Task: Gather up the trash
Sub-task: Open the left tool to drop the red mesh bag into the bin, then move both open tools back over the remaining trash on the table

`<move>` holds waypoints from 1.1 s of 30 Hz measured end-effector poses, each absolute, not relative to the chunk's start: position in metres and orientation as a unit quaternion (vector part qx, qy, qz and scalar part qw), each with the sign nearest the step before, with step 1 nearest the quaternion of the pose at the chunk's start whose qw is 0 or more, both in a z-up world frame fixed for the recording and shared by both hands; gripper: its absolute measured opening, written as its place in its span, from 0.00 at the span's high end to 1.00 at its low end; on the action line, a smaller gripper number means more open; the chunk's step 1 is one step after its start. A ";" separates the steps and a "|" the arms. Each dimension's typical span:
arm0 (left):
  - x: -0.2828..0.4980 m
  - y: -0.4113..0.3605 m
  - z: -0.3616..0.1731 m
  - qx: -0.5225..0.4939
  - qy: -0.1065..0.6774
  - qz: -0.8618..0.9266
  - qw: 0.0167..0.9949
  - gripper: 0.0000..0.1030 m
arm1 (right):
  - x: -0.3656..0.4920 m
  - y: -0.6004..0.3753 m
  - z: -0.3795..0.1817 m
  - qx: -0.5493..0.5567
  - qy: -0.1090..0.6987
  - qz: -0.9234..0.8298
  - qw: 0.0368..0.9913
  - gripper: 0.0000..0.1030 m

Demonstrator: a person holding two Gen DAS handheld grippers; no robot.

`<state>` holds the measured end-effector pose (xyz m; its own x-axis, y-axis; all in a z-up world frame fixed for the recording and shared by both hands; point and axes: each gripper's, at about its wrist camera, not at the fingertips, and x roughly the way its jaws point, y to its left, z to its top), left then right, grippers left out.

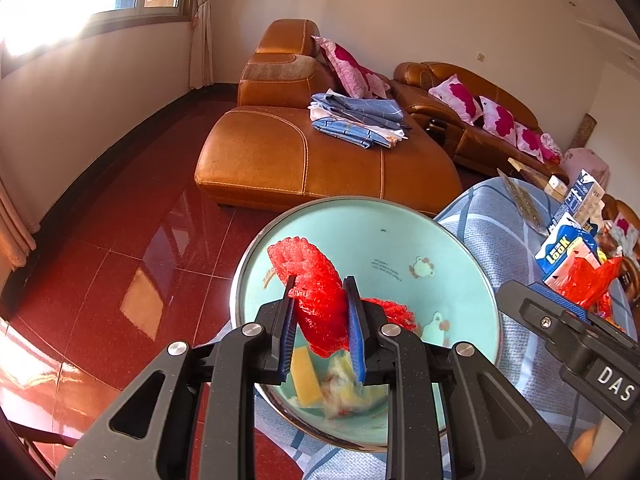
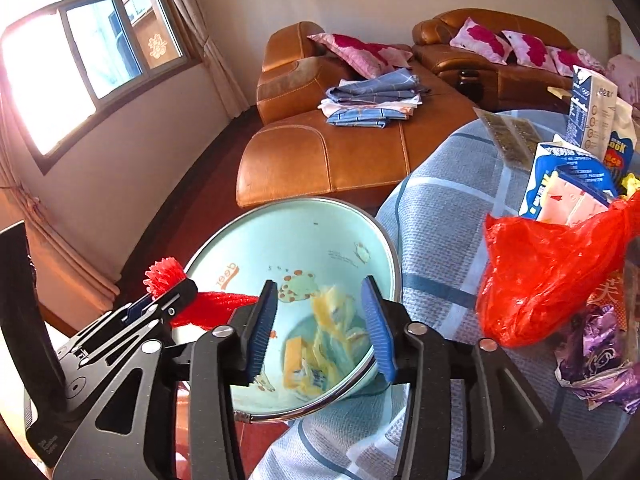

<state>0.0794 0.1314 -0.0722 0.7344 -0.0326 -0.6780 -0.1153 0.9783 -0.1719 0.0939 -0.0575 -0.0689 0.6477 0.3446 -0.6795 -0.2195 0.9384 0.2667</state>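
The left gripper [image 1: 320, 312] pinches the red foam net [image 1: 316, 292] directly over the basin [image 1: 440, 248], its long axis running up and away. The right gripper [image 2: 320, 328] hangs spread and empty above yellow wrappers [image 2: 320, 344] inside.

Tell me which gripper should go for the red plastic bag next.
Right. The right gripper is open and empty, beside the red plastic bag; the left gripper is shut on red foam netting.

Both wrist views downward, near bowl [image 1: 400, 240]
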 end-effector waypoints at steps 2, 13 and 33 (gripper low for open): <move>0.080 0.130 -0.071 -0.100 0.362 0.019 0.927 0.78 | 0.090 -0.061 -0.067 0.087 0.386 0.152 0.906 0.48; 0.080 0.116 -0.069 -0.089 0.361 0.014 0.928 0.51 | 0.067 -0.098 -0.061 0.114 0.367 0.117 0.916 0.48; 0.051 0.061 -0.049 -0.041 0.356 0.023 0.933 0.15 | 0.020 -0.153 -0.045 0.152 0.339 0.080 0.925 0.42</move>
